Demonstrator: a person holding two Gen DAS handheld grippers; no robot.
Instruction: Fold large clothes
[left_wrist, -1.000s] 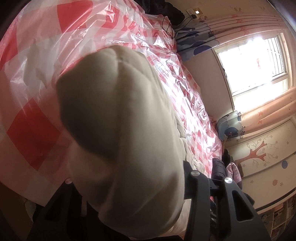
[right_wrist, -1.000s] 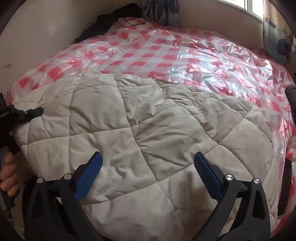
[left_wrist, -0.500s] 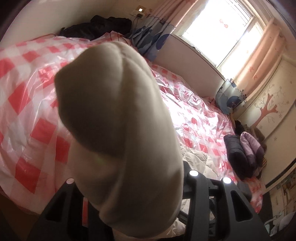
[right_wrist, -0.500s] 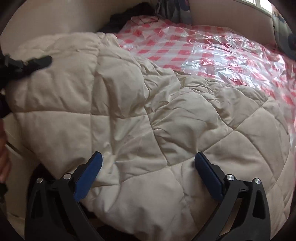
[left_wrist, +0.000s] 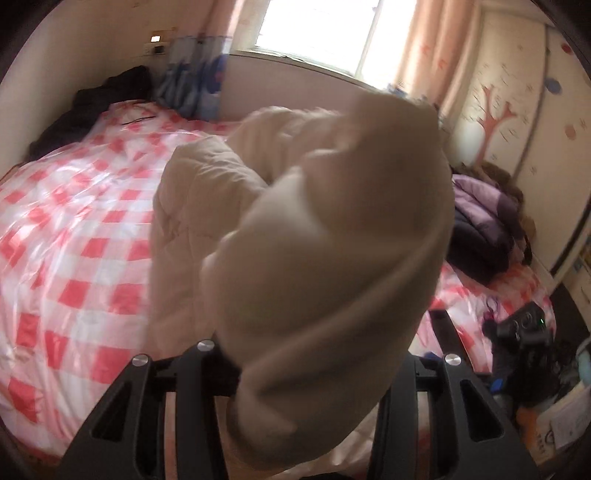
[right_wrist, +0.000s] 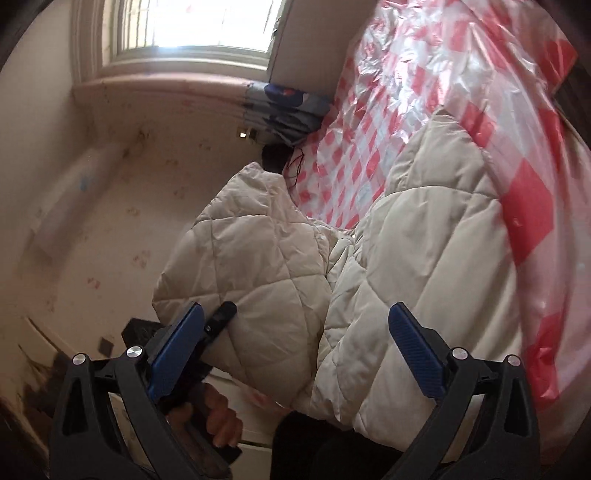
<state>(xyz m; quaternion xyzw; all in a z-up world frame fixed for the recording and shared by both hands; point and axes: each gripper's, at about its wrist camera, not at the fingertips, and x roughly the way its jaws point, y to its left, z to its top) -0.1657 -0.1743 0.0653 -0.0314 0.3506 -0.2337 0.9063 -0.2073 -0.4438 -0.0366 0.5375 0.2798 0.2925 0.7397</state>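
Beige quilted coat (right_wrist: 424, 266) now lifted off the bed (left_wrist: 74, 229): my left tool (left_wrist: 310, 354) clamps its bunched edge, swung windowward; my right tool (right_wrist: 295, 332) gapes empty, so the fold begins

A home bedroom — bed (left_wrist: 74, 236), curtained window (left_wrist: 317, 33), tree-decal wall (left_wrist: 495, 122).

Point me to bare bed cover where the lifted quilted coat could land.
Free: the red-checked plastic cover, a wide bare stretch between the beige quilted coat and the black clothes by the wall. Crowded: the far corner beyond the coat, where the purple jacket pile sits. The left gripper is clamped on the coat; the right gripper hangs open.
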